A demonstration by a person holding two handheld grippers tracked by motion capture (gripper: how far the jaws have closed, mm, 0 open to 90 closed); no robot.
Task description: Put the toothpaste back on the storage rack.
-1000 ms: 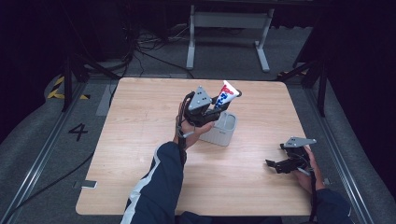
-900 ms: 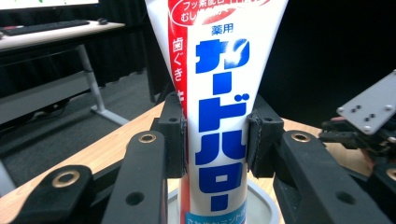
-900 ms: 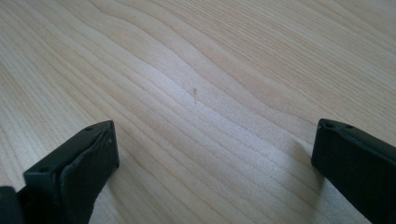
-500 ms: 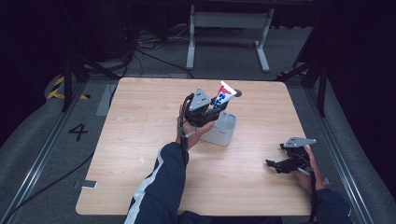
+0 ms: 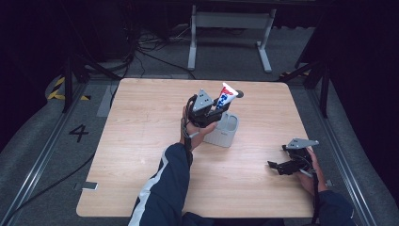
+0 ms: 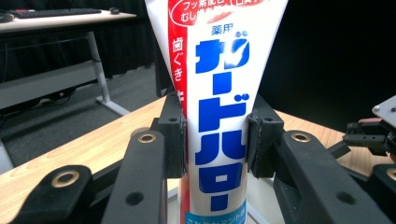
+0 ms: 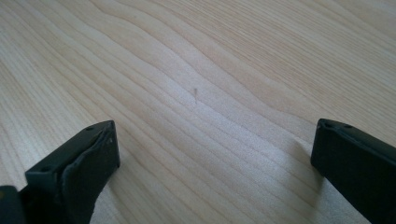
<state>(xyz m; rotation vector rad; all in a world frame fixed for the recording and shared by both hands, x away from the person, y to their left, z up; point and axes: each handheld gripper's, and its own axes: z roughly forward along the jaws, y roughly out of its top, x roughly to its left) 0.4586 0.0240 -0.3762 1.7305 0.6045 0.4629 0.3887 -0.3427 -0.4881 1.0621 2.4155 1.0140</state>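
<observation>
Left tongs (image 5: 212, 112) clamp the toothpaste tube (image 5: 225, 98), raised slightly higher above the white holder (image 5: 225, 132): likely lifting out. Right tongs (image 5: 288, 165) wide, empty, on desk (image 5: 141, 141).

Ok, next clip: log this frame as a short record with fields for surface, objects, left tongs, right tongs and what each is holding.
surface: light wooden table
objects: toothpaste tube, white holder
left tongs: shut on the toothpaste tube, tube upright, over the white holder
right tongs: open, jaws wide apart, nothing between them, low over bare wood
tube markings: white with blue and red print
tube lower end: hidden, cannot tell whether it is inside the holder
</observation>
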